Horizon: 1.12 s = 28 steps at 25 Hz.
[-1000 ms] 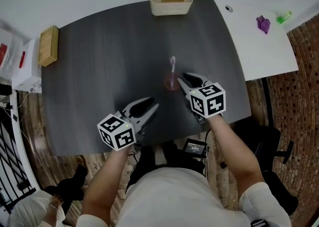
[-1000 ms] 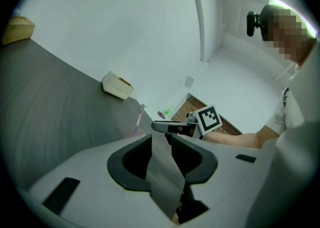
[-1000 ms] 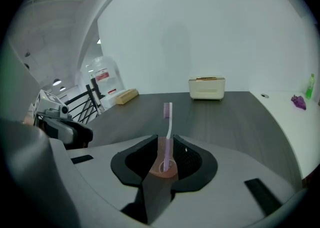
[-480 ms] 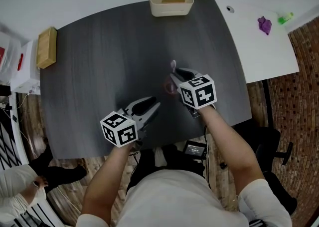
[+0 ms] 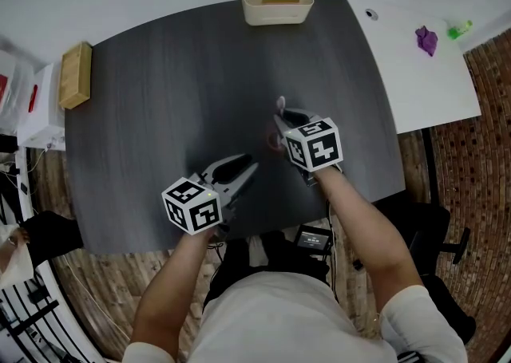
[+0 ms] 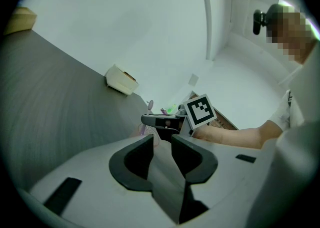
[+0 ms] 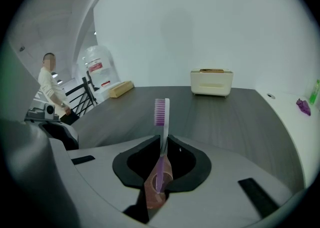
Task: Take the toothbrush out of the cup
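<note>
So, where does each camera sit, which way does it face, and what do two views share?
Head view: on the head, facing steeply down at the table; forearms, left gripper, right gripper show.
Left gripper view: on that gripper, along its open jaws toward the right gripper.
Right gripper view: on that gripper, along its jaws, shut on the toothbrush in the cup.
All share the cream box.

1. The left gripper (image 5: 242, 170) points toward two o'clock, jaws a little apart, nothing between them.
2. The right gripper (image 5: 281, 119) points toward eleven o'clock, jaws pinched on the toothbrush (image 7: 161, 122) handle.
3. The right forearm (image 5: 359, 218) reaches in from five o'clock.
</note>
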Tool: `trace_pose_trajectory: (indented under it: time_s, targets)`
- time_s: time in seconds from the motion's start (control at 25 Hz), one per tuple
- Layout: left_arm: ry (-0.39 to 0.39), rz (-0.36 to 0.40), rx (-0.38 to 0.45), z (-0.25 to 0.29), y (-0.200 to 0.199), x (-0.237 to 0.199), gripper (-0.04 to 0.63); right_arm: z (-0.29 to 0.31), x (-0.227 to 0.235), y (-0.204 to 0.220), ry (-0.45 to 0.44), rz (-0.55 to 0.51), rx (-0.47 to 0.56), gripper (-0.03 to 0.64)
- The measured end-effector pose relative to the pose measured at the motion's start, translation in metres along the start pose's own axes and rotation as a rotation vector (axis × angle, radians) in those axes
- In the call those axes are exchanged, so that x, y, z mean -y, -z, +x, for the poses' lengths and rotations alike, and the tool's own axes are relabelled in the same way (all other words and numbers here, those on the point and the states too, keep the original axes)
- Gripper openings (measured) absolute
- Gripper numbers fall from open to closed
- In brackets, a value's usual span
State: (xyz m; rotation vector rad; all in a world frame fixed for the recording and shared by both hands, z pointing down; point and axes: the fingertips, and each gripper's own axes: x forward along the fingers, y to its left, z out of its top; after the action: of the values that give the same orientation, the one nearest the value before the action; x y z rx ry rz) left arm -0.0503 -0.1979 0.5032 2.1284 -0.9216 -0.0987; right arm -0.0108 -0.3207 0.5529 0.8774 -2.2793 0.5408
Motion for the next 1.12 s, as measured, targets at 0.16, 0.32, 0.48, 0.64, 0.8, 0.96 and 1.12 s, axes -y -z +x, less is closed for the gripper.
trace_pose_trajectory:
  time_s: [0.16,0.32,0.48,0.64,0.8,0.96,1.12]
  targets:
    - [-0.007,-0.003,0.007,0.001,-0.001,-0.002,0.101,-0.002,0.001,0.000,0.005,0.001,0.006,0.049]
    - [-0.003,0.005,0.025,0.000,-0.005,0.000,0.101,-0.008,0.002,-0.006,0.009,0.004,0.035,0.034]
    - [0.001,0.010,0.053,-0.005,-0.010,0.005,0.098,-0.019,-0.001,-0.017,0.004,0.010,0.078,0.032]
    - [0.007,0.021,0.075,-0.010,-0.016,0.014,0.083,-0.033,-0.006,-0.028,-0.007,0.004,0.120,0.032]
    - [0.018,0.038,0.095,-0.014,-0.022,0.025,0.066,-0.046,-0.010,-0.038,-0.016,0.005,0.157,0.032]
    - [0.030,0.056,0.108,-0.021,-0.025,0.037,0.051,-0.062,-0.014,-0.045,-0.017,0.008,0.190,0.031]
    - [0.040,0.066,0.122,-0.028,-0.026,0.048,0.040,-0.080,-0.017,-0.051,-0.014,0.011,0.221,0.031]
